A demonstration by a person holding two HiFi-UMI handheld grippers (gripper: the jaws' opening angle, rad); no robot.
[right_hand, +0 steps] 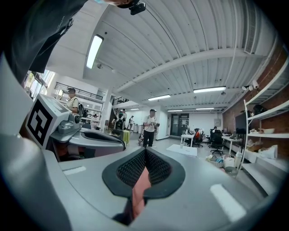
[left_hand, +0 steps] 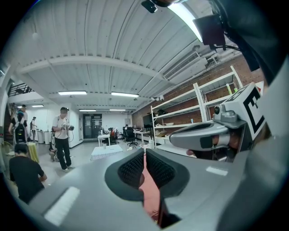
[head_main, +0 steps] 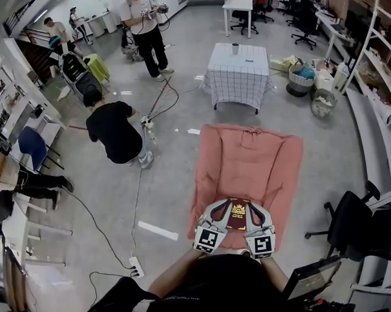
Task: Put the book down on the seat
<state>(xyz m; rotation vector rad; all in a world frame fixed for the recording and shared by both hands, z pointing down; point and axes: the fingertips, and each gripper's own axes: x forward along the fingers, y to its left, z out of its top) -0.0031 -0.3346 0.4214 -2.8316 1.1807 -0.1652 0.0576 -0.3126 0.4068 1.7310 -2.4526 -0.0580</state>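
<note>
The dark red book with a gold mark [head_main: 237,216] is between the shut left tongs [left_hand: 144,166] and shut right tongs [right_hand: 145,165], low over the pink cloth seat [head_main: 247,153], so it looks almost put down.

book [head_main: 236,216]: dark red cover, gold emblem in the middle with gold print above and below, cover facing up, long side running up-frame, sitting lower centre of the head view right over the near edge of the seat; can't tell if it's touching the fabric or just above it. seat [head_main: 247,163]: salmon-pink, padded, wrinkled cloth cover, raised sides left and right, on the grey floor, centre to lower centre of frame.
</note>
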